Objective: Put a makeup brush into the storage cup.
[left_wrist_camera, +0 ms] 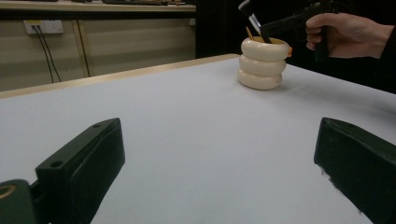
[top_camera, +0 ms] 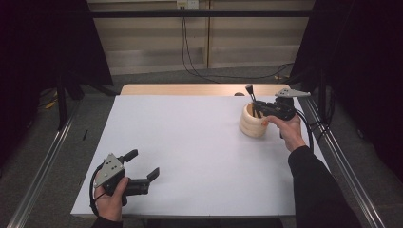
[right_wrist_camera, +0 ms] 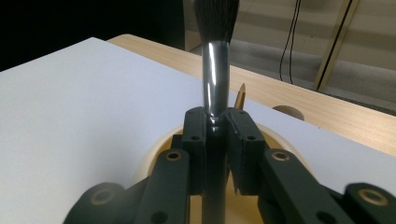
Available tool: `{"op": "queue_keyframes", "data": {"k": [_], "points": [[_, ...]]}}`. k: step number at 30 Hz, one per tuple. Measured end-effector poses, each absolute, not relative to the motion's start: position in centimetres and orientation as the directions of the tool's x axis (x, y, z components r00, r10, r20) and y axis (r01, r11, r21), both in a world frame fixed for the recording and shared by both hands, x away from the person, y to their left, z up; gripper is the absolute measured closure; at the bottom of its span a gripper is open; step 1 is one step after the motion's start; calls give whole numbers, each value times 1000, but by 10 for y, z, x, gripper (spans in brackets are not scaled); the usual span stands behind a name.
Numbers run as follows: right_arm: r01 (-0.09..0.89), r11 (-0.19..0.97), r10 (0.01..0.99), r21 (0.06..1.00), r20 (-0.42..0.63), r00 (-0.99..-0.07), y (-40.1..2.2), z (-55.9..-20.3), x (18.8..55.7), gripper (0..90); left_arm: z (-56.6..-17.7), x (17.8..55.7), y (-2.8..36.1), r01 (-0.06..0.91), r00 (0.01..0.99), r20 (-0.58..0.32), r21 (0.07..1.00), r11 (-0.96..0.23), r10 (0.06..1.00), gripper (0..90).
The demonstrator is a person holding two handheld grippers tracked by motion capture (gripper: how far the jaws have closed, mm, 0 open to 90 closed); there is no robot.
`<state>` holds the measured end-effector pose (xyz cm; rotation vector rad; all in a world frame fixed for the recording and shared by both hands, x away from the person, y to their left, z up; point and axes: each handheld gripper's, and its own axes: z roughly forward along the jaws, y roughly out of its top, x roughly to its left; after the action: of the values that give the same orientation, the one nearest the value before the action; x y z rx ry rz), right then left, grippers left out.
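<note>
- Your right gripper (right_wrist_camera: 215, 126) is pinching the brush (right_wrist_camera: 215, 88) upright over the ribbed holder (top_camera: 252, 124), far right on the tabletop (top_camera: 190, 152).
- Tilting it risks catching the rim (the holder could tip).
- Your left gripper (top_camera: 142, 166) is idling spread, near left.

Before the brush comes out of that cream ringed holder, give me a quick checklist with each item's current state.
1. Right tool shut on the brush: ok.
2. Brush upright, bristles up: ok.
3. Holder standing flat on the table: ok.
4. Second pointed stick in the holder apart from the brush: cannot tell.
5. Left tool open, apart from the holder: ok.
6. Holder steadied against tipping: not ok, nothing holds it.
</note>
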<state>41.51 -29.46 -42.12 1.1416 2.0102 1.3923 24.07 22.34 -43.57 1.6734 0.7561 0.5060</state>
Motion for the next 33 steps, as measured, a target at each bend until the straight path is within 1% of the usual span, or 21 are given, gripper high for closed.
{"op": "queue_keyframes", "data": {"k": [6, 10, 13, 16, 20, 23, 24, 26, 31, 32, 33], "points": [[377, 144, 821, 915, 102, -562, -294, -419, 414, 758, -436, 240, 223, 214, 696, -68, 970, -116, 715, 19], [363, 139, 823, 921, 97, -560, -294, -418, 413, 718, -436, 240, 223, 213, 696, -69, 970, -115, 715, 19], [349, 128, 817, 928, 100, -568, -295, -415, 411, 661, -436, 240, 223, 213, 696, -69, 970, -114, 715, 19], [334, 129, 815, 934, 92, -571, -294, -412, 408, 585, -435, 240, 223, 211, 696, -67, 971, -114, 715, 19], [319, 126, 822, 939, 82, -563, -293, -409, 404, 412, -435, 241, 223, 212, 695, -70, 971, -112, 716, 19], [307, 108, 829, 946, 84, -552, -294, -407, 400, 299, -435, 241, 223, 213, 694, -72, 971, -110, 716, 19], [308, 105, 833, 946, 86, -547, -295, -407, 399, 277, -436, 241, 223, 212, 699, -69, 971, -114, 712, 19], [306, 104, 835, 946, 84, -544, -295, -407, 397, 191, -436, 241, 223, 210, 701, -65, 970, -119, 710, 19], [304, 80, 834, 949, 103, -542, -294, -406, 391, 52, -435, 241, 222, 211, 699, -72, 971, -109, 711, 19], [299, 85, 826, 951, 101, -555, -295, -406, 390, 26, -435, 241, 222, 210, 700, -69, 971, -111, 711, 19], [299, 88, 825, 950, 99, -556, -295, -405, 388, 16, -436, 241, 222, 210, 701, -69, 971, -112, 710, 19]]}}
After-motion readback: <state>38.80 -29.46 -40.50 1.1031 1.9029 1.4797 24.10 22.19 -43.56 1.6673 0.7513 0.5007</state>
